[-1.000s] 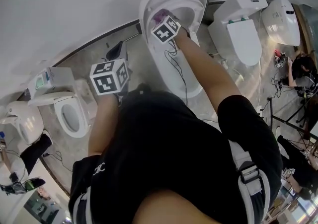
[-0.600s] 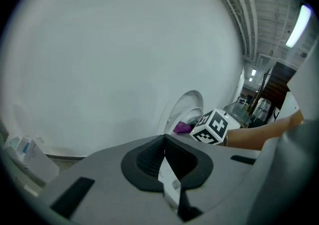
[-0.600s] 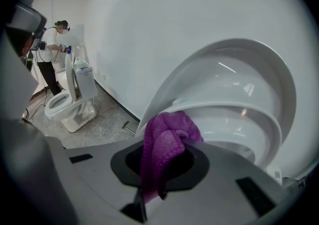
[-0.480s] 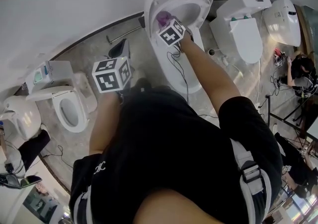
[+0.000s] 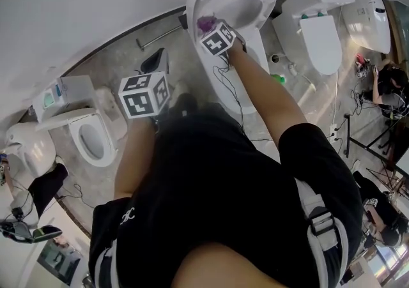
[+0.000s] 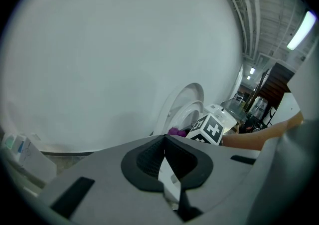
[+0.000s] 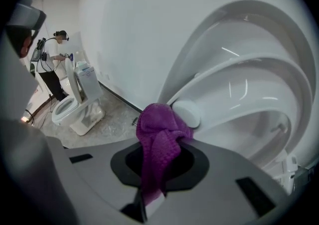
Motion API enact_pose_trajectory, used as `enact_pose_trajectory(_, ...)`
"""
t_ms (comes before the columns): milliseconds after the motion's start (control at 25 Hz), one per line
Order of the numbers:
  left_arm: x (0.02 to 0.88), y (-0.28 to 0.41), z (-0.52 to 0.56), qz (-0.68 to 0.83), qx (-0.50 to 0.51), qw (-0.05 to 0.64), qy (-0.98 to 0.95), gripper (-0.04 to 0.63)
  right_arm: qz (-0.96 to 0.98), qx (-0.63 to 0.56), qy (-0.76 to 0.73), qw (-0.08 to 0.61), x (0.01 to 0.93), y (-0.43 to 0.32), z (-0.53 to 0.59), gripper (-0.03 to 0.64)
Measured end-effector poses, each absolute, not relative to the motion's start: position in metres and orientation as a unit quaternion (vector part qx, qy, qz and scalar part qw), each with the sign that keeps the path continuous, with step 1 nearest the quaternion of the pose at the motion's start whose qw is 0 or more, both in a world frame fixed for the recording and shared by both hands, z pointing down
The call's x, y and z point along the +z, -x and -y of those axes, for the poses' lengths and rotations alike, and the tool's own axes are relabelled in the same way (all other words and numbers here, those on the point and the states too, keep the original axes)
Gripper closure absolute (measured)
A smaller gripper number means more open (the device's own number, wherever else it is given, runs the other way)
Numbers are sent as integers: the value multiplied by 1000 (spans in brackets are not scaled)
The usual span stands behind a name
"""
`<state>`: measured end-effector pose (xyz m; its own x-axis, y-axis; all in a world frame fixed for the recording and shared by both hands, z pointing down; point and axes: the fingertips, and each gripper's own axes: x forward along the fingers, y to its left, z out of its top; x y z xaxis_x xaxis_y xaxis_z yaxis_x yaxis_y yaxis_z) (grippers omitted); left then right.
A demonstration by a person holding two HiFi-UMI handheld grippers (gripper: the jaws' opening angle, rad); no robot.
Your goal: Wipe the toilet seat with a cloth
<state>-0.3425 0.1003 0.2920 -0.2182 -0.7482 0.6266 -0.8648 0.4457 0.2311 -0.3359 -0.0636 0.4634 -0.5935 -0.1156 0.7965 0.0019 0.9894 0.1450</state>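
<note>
Toilet seat stands raised; cloth, clamped in your right claw, hangs just beside its lower rim. Your left claw is closed, empty. Risk: bunched cloth pulling free under wiping pressure.

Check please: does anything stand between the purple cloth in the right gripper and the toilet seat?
Nothing visible does. The right gripper's jaws are shut on the purple cloth, and the cloth's bunched end is close beside the toilet seat, with no object between them.
</note>
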Motion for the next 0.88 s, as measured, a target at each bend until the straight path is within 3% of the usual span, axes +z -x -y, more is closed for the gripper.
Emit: enact_pose_trajectory(880,388,359,-91,738,100,418,-520,586,867,-45,5,496,584,359,48,565)
